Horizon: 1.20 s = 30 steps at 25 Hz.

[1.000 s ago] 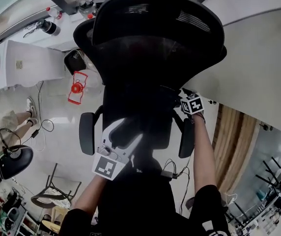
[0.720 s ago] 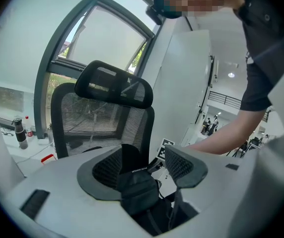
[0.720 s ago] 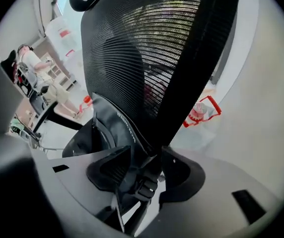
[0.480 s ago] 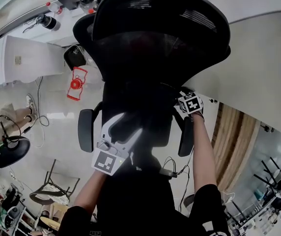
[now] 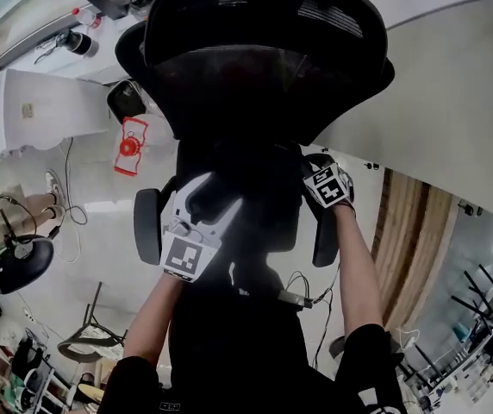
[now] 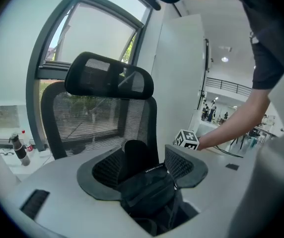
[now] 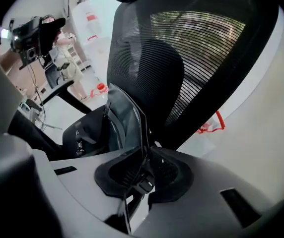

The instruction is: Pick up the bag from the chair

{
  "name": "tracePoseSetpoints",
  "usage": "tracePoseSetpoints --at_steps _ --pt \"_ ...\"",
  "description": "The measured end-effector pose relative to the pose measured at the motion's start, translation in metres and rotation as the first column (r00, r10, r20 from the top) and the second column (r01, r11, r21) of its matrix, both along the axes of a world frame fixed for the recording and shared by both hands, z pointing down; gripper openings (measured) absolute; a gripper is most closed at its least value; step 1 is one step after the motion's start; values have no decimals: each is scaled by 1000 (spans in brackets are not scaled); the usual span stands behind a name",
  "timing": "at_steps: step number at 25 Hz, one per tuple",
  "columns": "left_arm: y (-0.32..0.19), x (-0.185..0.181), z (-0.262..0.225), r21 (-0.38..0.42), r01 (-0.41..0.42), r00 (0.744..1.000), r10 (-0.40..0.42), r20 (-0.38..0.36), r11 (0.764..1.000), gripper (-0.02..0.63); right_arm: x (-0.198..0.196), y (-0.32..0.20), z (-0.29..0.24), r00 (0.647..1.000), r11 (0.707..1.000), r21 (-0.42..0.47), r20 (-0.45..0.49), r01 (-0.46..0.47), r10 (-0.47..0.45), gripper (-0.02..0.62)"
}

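Observation:
A black office chair [image 5: 264,50] with a mesh back fills the head view. The black bag [image 6: 149,187] sits between the pads of my left gripper [image 6: 144,165], which is shut on its top. My right gripper [image 7: 144,175] is shut on the bag's strap and buckle [image 7: 143,185], and the bag's flat panel [image 7: 124,125] stands up in front of the mesh backrest [image 7: 201,48]. In the head view the left gripper [image 5: 216,192] and right gripper [image 5: 305,172] flank the bag [image 5: 264,201], which barely shows against the dark chair.
The chair's armrests [image 5: 147,227] stand either side of my arms. A red-framed object [image 5: 132,147] lies on the floor at left, near a white cabinet [image 5: 48,110]. Another dark chair [image 5: 18,274] and a seated person's legs [image 5: 14,205] are further left.
Both grippers have moved toward the chair back with the bag. The bag's panel now stands out more from the backrest, and the right gripper's marker cube has come into the left gripper view.

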State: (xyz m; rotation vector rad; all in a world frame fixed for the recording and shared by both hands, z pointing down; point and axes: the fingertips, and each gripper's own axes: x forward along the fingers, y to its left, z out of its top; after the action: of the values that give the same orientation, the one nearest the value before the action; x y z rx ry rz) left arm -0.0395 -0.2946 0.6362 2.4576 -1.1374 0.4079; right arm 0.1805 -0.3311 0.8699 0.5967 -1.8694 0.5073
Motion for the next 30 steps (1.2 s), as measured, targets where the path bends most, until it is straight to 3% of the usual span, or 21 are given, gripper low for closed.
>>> tracePoseSetpoints --at_steps 6,11,13,16,20,24,26,30 --pt "-9 4 45 -17 -64 991 66 115 998 253 -1 24 -6 998 998 -5 0 70 -70 46" --pt "-19 3 98 -60 -173 941 183 284 983 261 -2 40 -10 989 989 5 -7 145 -145 44" --pt "-24 3 120 -61 -245 893 250 374 968 261 -1 45 -10 987 987 8 -8 163 -163 43" --pt "-28 3 162 -129 -367 791 382 478 921 262 -2 49 -11 982 982 13 -14 186 -186 43" --pt "-30 -5 214 -272 -456 669 528 524 847 268 0 53 -12 976 977 10 -23 215 -214 43" --pt "-25 -17 252 -369 -527 512 633 581 765 270 0 54 -14 973 974 4 -27 229 -228 43" --pt "-18 -21 270 -421 -540 465 676 572 729 270 1 55 -14 972 972 2 -27 235 -234 41" --pt "-9 -20 286 -455 -571 411 718 562 684 255 0 58 -11 972 972 -4 -29 234 -234 41"
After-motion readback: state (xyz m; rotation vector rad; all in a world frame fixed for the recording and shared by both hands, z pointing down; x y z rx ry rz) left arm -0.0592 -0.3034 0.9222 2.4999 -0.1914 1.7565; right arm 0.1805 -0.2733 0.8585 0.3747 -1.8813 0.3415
